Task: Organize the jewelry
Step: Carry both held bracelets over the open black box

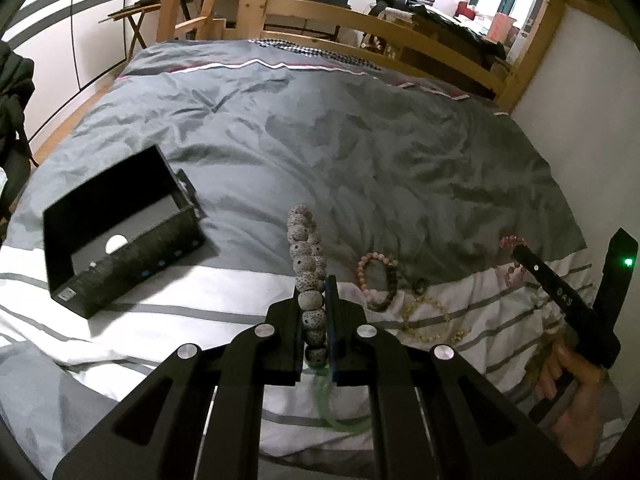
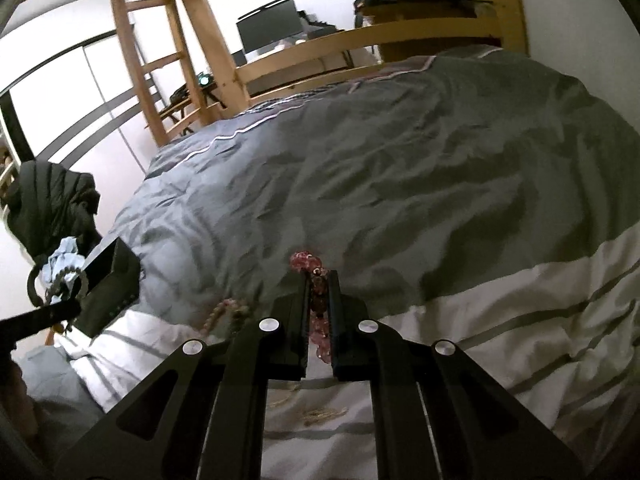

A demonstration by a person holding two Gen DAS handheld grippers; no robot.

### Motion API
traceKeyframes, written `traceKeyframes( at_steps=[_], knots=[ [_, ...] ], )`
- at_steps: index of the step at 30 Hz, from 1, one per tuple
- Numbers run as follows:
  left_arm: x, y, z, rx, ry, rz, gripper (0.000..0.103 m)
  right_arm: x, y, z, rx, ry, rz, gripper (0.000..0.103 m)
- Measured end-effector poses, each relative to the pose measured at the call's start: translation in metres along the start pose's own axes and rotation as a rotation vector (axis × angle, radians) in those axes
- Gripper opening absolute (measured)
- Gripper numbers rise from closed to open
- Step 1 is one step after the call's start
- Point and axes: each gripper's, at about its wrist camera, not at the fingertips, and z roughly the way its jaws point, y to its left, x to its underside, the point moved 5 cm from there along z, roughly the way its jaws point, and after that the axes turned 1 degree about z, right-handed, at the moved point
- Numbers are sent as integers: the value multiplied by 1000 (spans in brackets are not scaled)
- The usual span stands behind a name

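My left gripper [image 1: 314, 284] is shut on a bracelet of large grey speckled beads [image 1: 306, 248], held above the bed. My right gripper [image 2: 319, 276] is shut on a red crystal bead bracelet [image 2: 319, 300]; it also shows in the left wrist view [image 1: 516, 246] at the right. An open black jewelry box [image 1: 120, 232] lies on the bedcover at the left, with a small white round item [image 1: 116, 243] inside. On the cover between the grippers lie a pink-and-brown bead bracelet [image 1: 378, 276] and a gold chain [image 1: 428, 316]. A green bangle [image 1: 340, 412] lies under my left gripper.
The grey and white striped duvet [image 1: 360, 140] covers the bed. A wooden bed frame [image 1: 360, 44] and ladder stand at the far end. A wall runs along the right. A dark jacket [image 2: 52, 200] hangs at the left. The box also shows in the right wrist view [image 2: 112, 292].
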Motion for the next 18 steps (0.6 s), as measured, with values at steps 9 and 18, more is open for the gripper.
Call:
traceKeyframes(
  at_steps=[9,18],
  knots=[
    [-20,47,-24,-40,-22,-39,8,-6,54,7,-30,37,-53,9],
    [-25,105,-38,-61,-29,-94,8,-14,127,25,-63,67,-154,9]
  ],
)
